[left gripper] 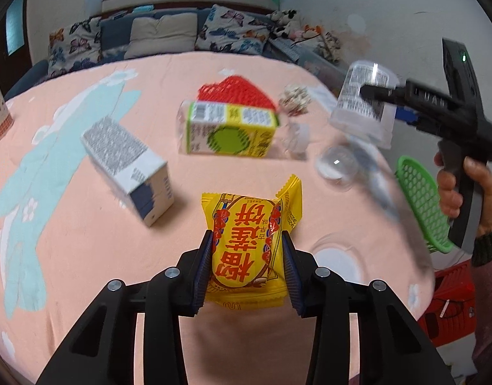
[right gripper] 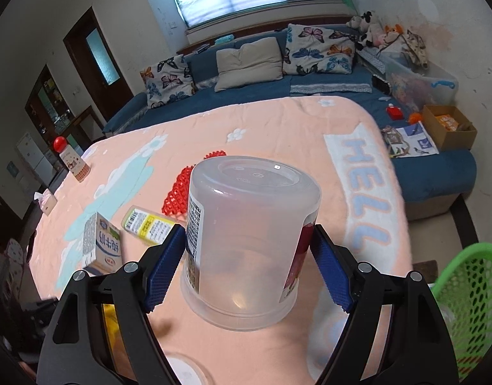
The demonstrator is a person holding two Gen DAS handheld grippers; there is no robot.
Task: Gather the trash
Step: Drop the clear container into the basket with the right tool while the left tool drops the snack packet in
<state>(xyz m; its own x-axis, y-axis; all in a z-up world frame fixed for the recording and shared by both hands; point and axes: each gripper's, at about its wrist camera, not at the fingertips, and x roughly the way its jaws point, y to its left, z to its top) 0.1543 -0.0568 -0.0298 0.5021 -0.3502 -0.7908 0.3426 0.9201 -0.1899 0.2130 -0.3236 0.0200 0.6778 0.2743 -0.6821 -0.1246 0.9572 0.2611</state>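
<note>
So we've got both hands loaded right now: our left gripper is pinched onto the yellow snack packet, lifted just off the pink tablecloth, and our right gripper is spread wide around the clear plastic tub, pads pressing both sides. Next step looks like dumping both into the green basket hanging off the table's right edge, which needs a careful swing over. There's plenty of open cloth nearby, and the milk carton and green juice box are still waiting.
</note>
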